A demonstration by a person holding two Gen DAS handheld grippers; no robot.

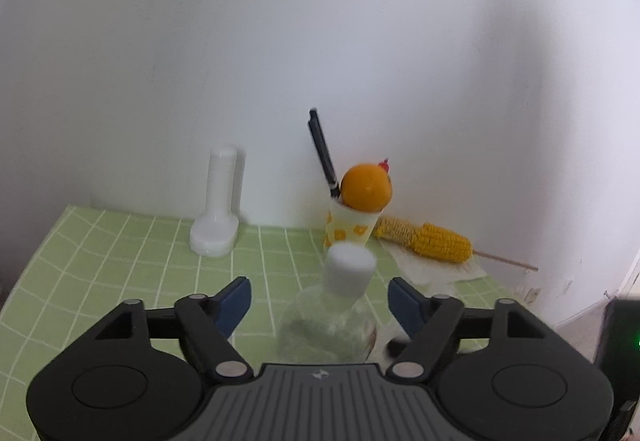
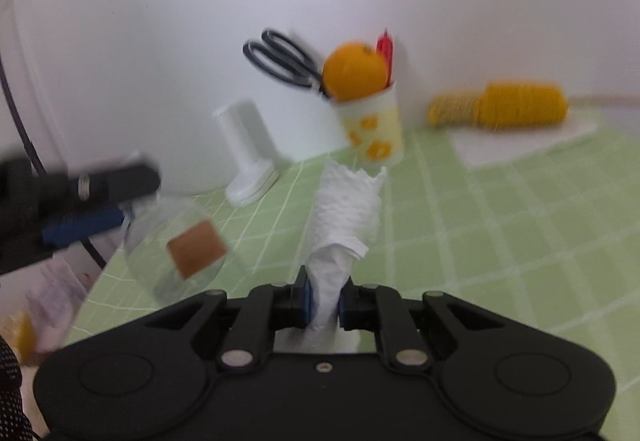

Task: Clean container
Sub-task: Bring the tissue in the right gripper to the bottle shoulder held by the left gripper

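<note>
From the left wrist, the left hand-held gripper (image 1: 319,299) stands released around 1 clear bottle (image 1: 328,325), pads apart from it, above the green surface (image 1: 120,261). Only the right wrist shows the right hand-held gripper (image 2: 323,301) clenched on 1 paper towel (image 2: 344,213) and 1 pair of scissors (image 2: 280,59).

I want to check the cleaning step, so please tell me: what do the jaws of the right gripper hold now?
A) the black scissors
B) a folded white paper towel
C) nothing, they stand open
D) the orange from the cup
B: in the right wrist view the right gripper has its jaws closed on a white paper towel that sticks out forward over the green table.
</note>
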